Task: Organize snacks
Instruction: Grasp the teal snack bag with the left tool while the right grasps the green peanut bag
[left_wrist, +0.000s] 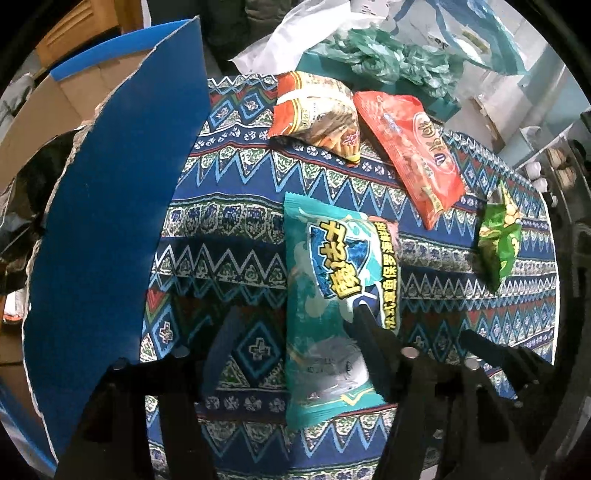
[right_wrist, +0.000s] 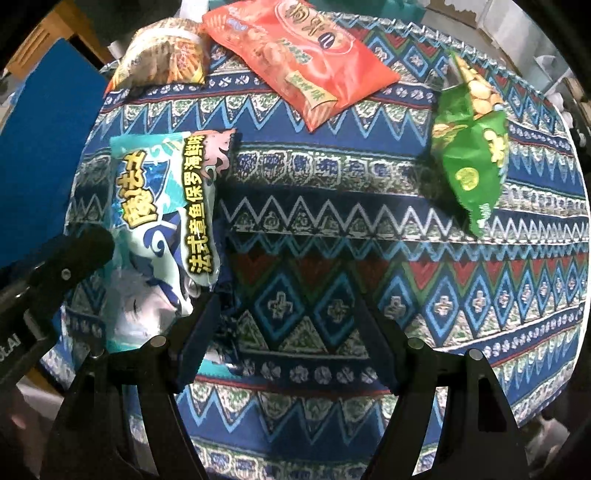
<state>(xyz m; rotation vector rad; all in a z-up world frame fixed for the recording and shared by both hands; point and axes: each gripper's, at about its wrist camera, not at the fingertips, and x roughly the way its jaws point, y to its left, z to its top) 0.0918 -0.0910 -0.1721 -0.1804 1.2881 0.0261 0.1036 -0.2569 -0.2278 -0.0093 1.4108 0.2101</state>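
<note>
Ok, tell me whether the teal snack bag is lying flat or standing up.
Lying flat. The teal bag rests face-up on the patterned cloth, its printed front fully visible in both views.

Teal plastic snack packet (left_wrist: 325, 306) with yellow lettering; glossy orange-red snack bag (left_wrist: 410, 155); crinkled green snack pouch (right_wrist: 472, 147); blue zigzag-and-diamond patterned tablecloth (right_wrist: 369, 221); plain blue cardboard flap (left_wrist: 110, 221).

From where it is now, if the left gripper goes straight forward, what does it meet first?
Probably the teal snack bag: it already lies between the open fingers of the left gripper. Depth is unclear, so the gripper may pass just above it.
</note>
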